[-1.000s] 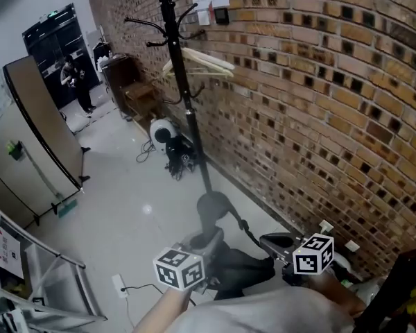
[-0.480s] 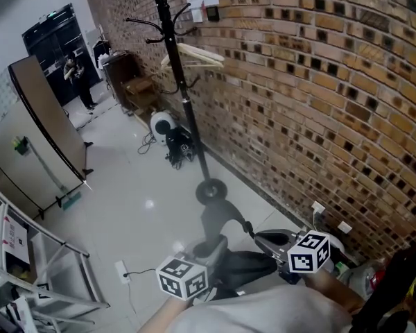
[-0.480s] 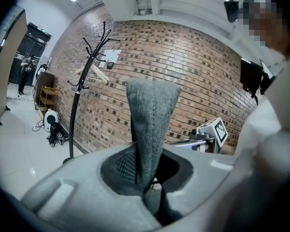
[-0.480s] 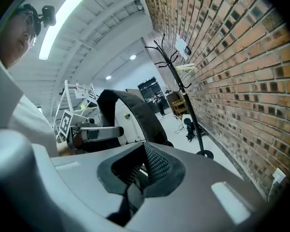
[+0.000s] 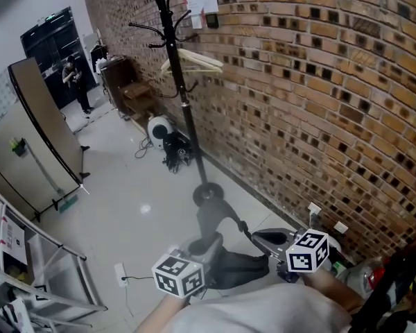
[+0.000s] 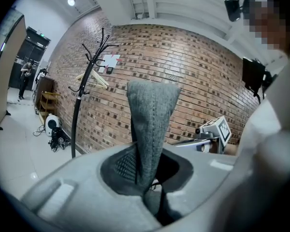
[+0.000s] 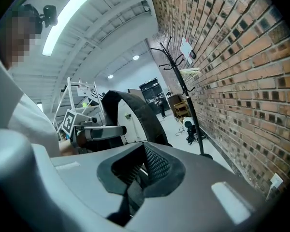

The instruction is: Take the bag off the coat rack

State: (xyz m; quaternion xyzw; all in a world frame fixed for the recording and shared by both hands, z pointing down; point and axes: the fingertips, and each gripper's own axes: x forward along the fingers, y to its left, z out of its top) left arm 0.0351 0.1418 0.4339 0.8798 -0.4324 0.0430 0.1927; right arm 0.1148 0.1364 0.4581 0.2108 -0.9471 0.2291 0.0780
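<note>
The left gripper (image 5: 202,247), at the lower middle of the head view, has its jaws pressed together on a grey strap (image 6: 152,124). In the left gripper view the strap rises straight up out of the pinch. Just to its right, along the bottom edge, the dark bag (image 5: 237,269) hangs between the two grippers, low over the pale floor (image 5: 132,186) and well apart from the coat rack (image 5: 183,96). Further right, the right gripper (image 5: 265,240) points left toward the bag. In the right gripper view its jaws are closed on a dark strap (image 7: 135,109) that arches up and over to the left.

Across the upper part of the head view, a tan board (image 5: 45,127) leans at the far left and a person (image 5: 75,82) stands in the upper left corner. The black coat rack stands at upper centre, its hooks bare except for a pale wooden hanger (image 5: 194,61). Its round base (image 5: 208,194) rests on the floor close to the brick wall (image 5: 319,103), which fills the right side.
</note>
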